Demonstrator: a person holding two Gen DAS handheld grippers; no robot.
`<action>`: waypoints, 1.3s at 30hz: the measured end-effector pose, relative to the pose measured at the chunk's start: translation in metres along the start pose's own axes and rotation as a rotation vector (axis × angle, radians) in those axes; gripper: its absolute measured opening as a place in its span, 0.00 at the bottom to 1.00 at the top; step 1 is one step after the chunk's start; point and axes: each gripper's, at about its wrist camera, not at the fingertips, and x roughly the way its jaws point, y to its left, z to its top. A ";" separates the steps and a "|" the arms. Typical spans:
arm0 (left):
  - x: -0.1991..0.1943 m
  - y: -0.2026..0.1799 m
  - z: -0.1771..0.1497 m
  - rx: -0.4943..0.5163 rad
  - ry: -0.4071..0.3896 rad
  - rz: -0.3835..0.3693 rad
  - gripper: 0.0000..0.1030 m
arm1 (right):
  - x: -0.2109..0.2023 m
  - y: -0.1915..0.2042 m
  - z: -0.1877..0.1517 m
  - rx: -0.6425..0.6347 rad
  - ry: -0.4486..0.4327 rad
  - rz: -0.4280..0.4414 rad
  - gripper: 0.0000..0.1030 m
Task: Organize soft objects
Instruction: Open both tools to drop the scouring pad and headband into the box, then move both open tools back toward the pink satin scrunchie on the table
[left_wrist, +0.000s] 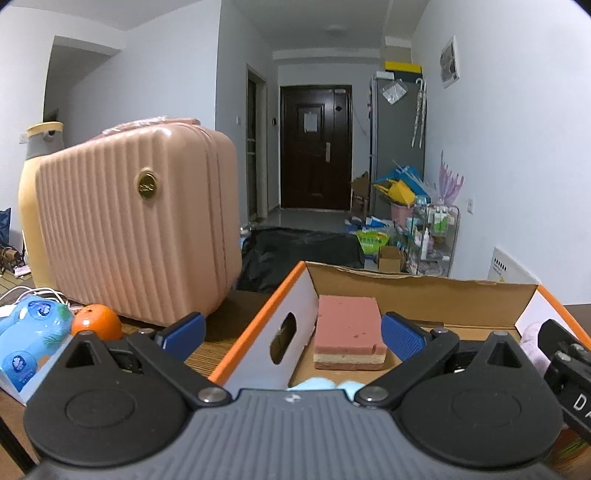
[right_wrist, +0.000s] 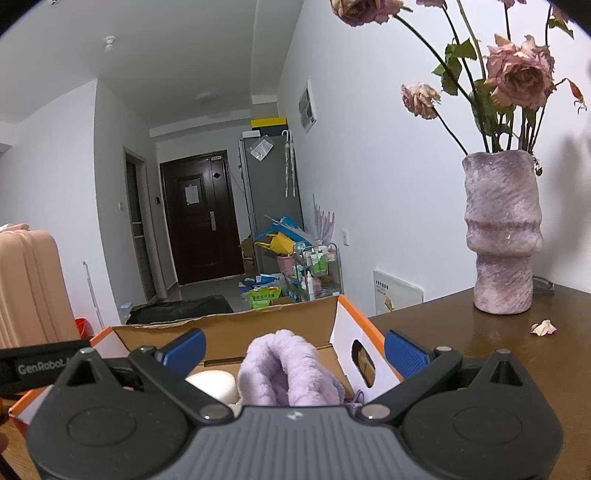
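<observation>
Cardboard box (left_wrist: 424, 291), orange-edged with white side walls and oval hand-holes, sits open on the wooden table (right_wrist: 461, 343). Contents seen from the left wrist view: a pink layered sponge (left_wrist: 349, 334) lying flat against the left wall, toward the far end; a light blue fuzzy item (left_wrist: 325, 384) at the near edge, mostly hidden behind the gripper body. Contents seen from the right wrist view: a lilac fluffy towel (right_wrist: 288, 373) bunched on the right side of the box; a white rounded object (right_wrist: 216, 384) just left of it, touching or nearly so.

Left gripper (left_wrist: 293, 332): jaws wide apart, holding nothing, poised level over the near left part of the box, straddling its left wall. Right gripper (right_wrist: 294, 345): jaws also spread wide, empty, above the near end of the box with the towel between and below the fingers.

Outside the box: pink suitcase (left_wrist: 136, 225), orange (left_wrist: 96, 322), blue pack (left_wrist: 29, 332) to the left; vase (right_wrist: 502, 232) of dried roses to the right.
</observation>
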 end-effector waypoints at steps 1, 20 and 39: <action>-0.003 0.002 -0.002 0.001 -0.007 0.002 1.00 | -0.003 0.000 -0.001 -0.004 -0.003 0.000 1.00; -0.040 0.026 -0.033 0.050 0.004 -0.016 1.00 | -0.061 -0.008 -0.012 -0.031 -0.020 -0.013 1.00; -0.116 0.065 -0.054 0.054 -0.044 -0.066 1.00 | -0.134 -0.011 -0.026 -0.065 -0.016 -0.008 1.00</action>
